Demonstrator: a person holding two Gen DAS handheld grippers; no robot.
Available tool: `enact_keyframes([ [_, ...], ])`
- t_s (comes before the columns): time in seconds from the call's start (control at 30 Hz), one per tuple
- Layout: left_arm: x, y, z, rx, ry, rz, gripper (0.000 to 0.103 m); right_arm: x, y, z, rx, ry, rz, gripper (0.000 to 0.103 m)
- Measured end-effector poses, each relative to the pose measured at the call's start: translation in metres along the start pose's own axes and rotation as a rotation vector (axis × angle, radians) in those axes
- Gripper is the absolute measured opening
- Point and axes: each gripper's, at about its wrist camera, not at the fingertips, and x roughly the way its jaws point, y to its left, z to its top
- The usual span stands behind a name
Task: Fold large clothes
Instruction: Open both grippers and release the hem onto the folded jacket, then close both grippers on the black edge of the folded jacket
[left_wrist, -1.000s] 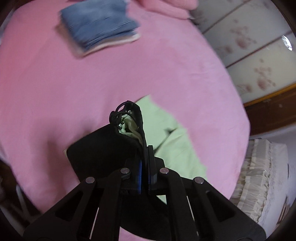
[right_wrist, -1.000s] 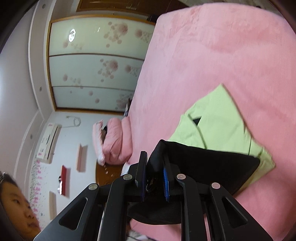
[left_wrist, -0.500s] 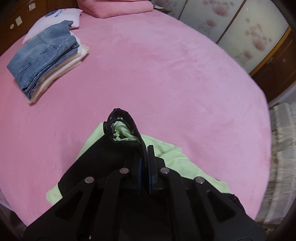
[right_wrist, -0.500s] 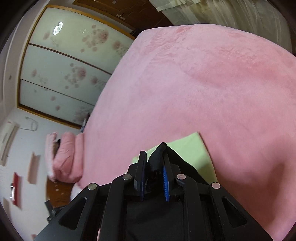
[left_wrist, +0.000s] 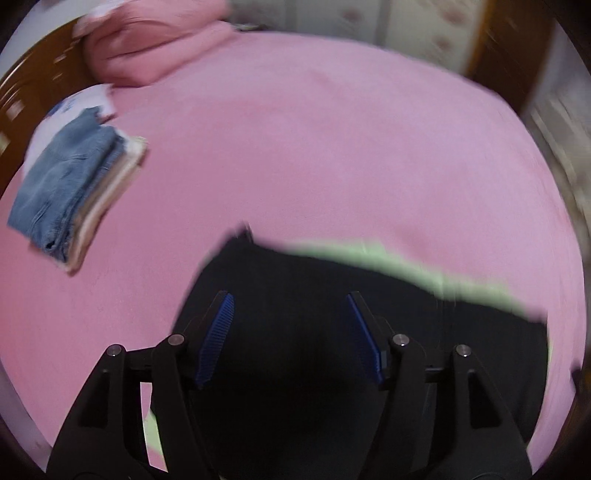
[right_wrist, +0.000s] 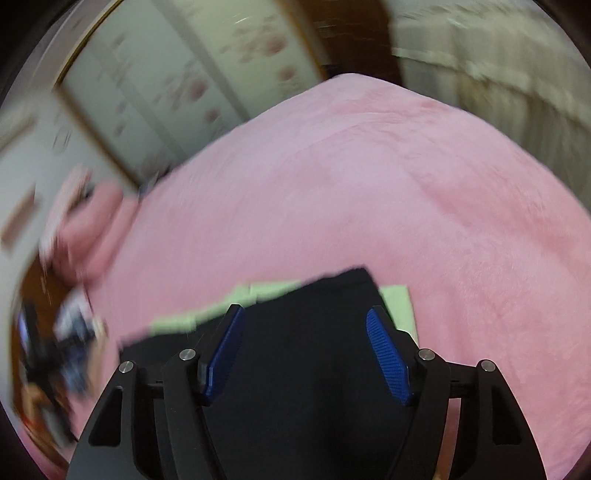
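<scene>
A black garment with a light green inner layer lies folded on the pink bed. In the left wrist view the black cloth (left_wrist: 332, 295) covers most of the green (left_wrist: 424, 273), which shows as a strip along its far edge. My left gripper (left_wrist: 288, 306) is open and empty above the black cloth. In the right wrist view the black cloth (right_wrist: 306, 332) lies over the green layer (right_wrist: 397, 299). My right gripper (right_wrist: 306, 321) is open and empty above it. Both views are motion-blurred.
A stack of folded clothes with blue jeans on top (left_wrist: 70, 184) lies at the left of the bed (left_wrist: 332, 147). A pink pillow (left_wrist: 147, 55) sits by the wooden headboard. Wardrobe doors (right_wrist: 166, 92) and a curtain (right_wrist: 517, 74) stand beyond the bed.
Both grippers have opened and let go of the garment's edge. The black cloth now lies flat over the green layer. Both cameras swung, blurring the views.
</scene>
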Motion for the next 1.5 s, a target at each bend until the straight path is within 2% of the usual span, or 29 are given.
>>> enact_keyframes([
  [0.07,-0.002,-0.002,-0.029,0.041,0.032,-0.011,0.059,0.006,0.008,-0.022,-0.057,0.059,-0.111,0.069],
  [0.17,-0.004,0.003,-0.072,0.066,0.063,-0.077,0.059,0.022,-0.009,-0.045,-0.030,0.108,-0.197,0.063],
  [0.2,-0.004,0.006,-0.084,0.072,0.073,-0.093,0.059,0.028,-0.016,-0.049,-0.025,0.127,-0.209,0.053],
  [0.23,-0.002,0.010,-0.093,0.080,0.084,-0.099,0.059,0.037,-0.023,-0.053,-0.022,0.156,-0.219,0.034],
  [0.27,0.000,0.015,-0.101,0.088,0.101,-0.100,0.059,0.045,-0.030,-0.056,-0.017,0.185,-0.227,0.027],
  [0.3,0.001,0.019,-0.109,0.099,0.120,-0.096,0.059,0.049,-0.036,-0.057,-0.008,0.202,-0.233,0.023],
  [0.4,-0.001,0.044,-0.121,0.093,0.116,-0.091,0.059,0.055,-0.052,-0.056,0.035,0.211,-0.195,0.022],
  [0.47,-0.002,0.061,-0.124,0.068,0.119,-0.097,0.059,0.056,-0.055,-0.056,0.037,0.242,-0.177,0.007],
  [0.5,-0.002,0.069,-0.122,0.050,0.122,-0.105,0.059,0.055,-0.052,-0.057,0.006,0.246,-0.198,0.003],
  [0.6,0.000,0.086,-0.116,0.008,0.139,-0.110,0.059,0.050,-0.044,-0.064,-0.060,0.257,-0.260,0.001],
  [0.73,-0.005,0.103,-0.111,-0.012,0.131,-0.126,0.059,0.041,-0.046,-0.075,-0.021,0.268,-0.323,0.001],
  [0.83,-0.007,0.108,-0.108,0.020,0.122,-0.132,0.059,0.024,-0.039,-0.081,-0.080,0.164,-0.346,0.002],
  [0.9,-0.010,0.100,-0.105,0.058,0.128,-0.142,0.059,0.009,-0.026,-0.082,-0.113,0.101,-0.357,0.008],
  [0.93,-0.012,0.092,-0.106,0.076,0.129,-0.155,0.059,-0.005,-0.015,-0.084,-0.109,0.045,-0.337,0.012],
  [1.0,-0.007,0.076,-0.113,0.129,0.149,-0.219,0.059,-0.027,0.004,-0.092,-0.085,-0.014,-0.256,0.016],
  [1.03,-0.007,0.068,-0.119,0.148,0.161,-0.248,0.059,-0.036,0.017,-0.104,-0.055,-0.021,-0.158,0.016],
  [1.07,-0.006,0.056,-0.127,0.171,0.176,-0.291,0.058,-0.040,0.025,-0.112,-0.035,-0.009,-0.089,0.016],
  [1.13,-0.004,0.035,-0.144,0.205,0.217,-0.363,0.047,-0.039,0.048,-0.142,0.006,0.072,0.076,0.016],
  [1.2,-0.002,0.017,-0.159,0.242,0.263,-0.402,0.026,-0.032,0.077,-0.176,0.014,0.159,0.182,0.016],
  [1.3,0.001,0.005,-0.178,0.264,0.281,-0.450,0.024,-0.019,0.105,-0.212,0.004,0.225,0.244,0.016],
  [1.37,0.011,0.002,-0.186,0.261,0.299,-0.471,0.024,-0.012,0.110,-0.222,0.046,0.221,0.319,0.016],
  [1.43,0.027,0.002,-0.190,0.237,0.293,-0.446,0.019,-0.001,0.114,-0.226,0.074,0.228,0.382,0.015],
  [1.5,0.046,0.008,-0.187,0.173,0.298,-0.416,0.009,0.017,0.116,-0.226,0.041,0.252,0.355,0.014],
])
